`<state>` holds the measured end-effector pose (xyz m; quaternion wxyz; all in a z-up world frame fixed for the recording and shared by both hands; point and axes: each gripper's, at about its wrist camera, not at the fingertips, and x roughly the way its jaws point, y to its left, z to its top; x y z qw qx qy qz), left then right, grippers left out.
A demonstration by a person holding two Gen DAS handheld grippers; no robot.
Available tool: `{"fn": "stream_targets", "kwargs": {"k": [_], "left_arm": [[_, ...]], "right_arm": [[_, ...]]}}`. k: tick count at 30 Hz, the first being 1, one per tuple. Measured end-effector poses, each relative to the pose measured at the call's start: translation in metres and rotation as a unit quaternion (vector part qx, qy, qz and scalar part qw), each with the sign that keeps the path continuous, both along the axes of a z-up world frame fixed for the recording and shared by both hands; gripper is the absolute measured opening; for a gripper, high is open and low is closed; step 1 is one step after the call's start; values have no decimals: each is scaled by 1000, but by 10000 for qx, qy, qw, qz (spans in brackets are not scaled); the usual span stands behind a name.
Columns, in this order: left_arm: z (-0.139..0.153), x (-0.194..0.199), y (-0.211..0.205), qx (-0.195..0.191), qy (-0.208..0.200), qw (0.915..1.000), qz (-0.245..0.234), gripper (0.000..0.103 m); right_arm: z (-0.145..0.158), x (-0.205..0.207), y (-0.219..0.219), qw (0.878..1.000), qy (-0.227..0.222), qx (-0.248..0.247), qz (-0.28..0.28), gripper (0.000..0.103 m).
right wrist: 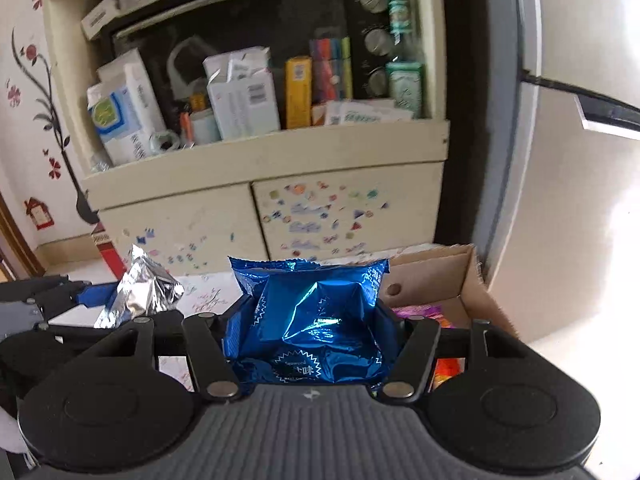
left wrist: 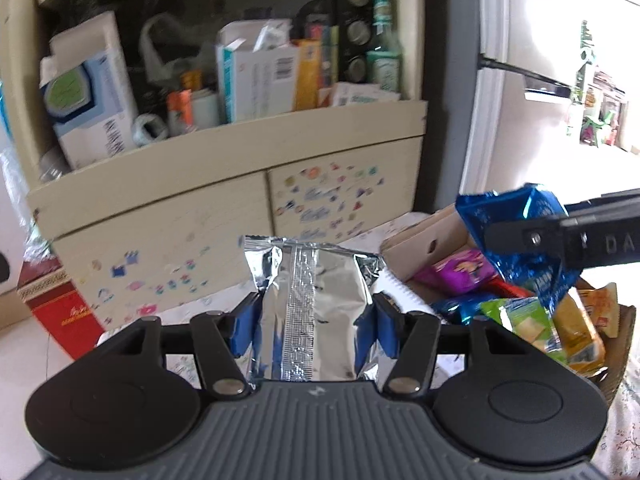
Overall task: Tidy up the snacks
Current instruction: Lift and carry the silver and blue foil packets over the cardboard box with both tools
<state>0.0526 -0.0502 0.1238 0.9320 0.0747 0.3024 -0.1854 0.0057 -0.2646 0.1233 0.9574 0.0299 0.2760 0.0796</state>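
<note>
Both snack packets look light and soft. They are thin foil pillows with air inside, so they crumple easily under pressure, and the smooth foil is probably slippery. In my judgement the best place to take hold is across the middle of the body, from the two long sides, not at the flat sealed ends, which can slide out. What is inside may be brittle, so a gentle squeeze seems safer.

The left tool (left wrist: 316,316) is pinching the silver packet (left wrist: 314,300) between its blue pads, one on each side of the body. This packet shows its back side: plain shiny foil with a ribbed seam running down the centre and crimped edge at the top. It is held in the air above the bench (left wrist: 372,236), which has a flowered cloth.

The right tool (right wrist: 314,334) is pinching the blue packet (right wrist: 316,320), also on both sides. The packet is glossy dark blue with white zigzag lines and a round white-edged label near the bottom, and it is wrinkled from the grip. It hangs just above the cardboard box (right wrist: 436,276).

In the box lie more snacks: a purple packet (left wrist: 460,274), a green packet (left wrist: 516,320) and a yellow packet (left wrist: 576,336). Behind stands a cream cabinet (left wrist: 224,196) full of boxes and bottles.
</note>
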Motion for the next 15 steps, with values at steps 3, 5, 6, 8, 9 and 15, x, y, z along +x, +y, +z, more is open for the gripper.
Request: {"fn": "stream_targets", "kwargs": {"k": [3,5,6,8,9,15], "left_arm": [[1,-3,-11,25,-74,9999,-147,58],[2,-3,-18,-17,-70,9997,-227,58],[2,-3,-20,-46,-67,9996,-263,58],[2,-3,-27,-116,-73,9993,-342,58],[2,-4,-30,-146,-76,9992,-376,58],[3,-1,-54,-427,-1,9974,-583,58]], "right_arm": [[4,-4,-14,9999,-73,50,-117,68],[6,-5,-23,9997,-108,65,-211,68],[7,-6,-27,9996,-125,71,-255,68],[9,-8,-37,9992,-166,88,-363,68],[9,-9,-42,9989,-185,102,-420,68],[12,-13,-69,9963,-217,290,-782,68]]}}
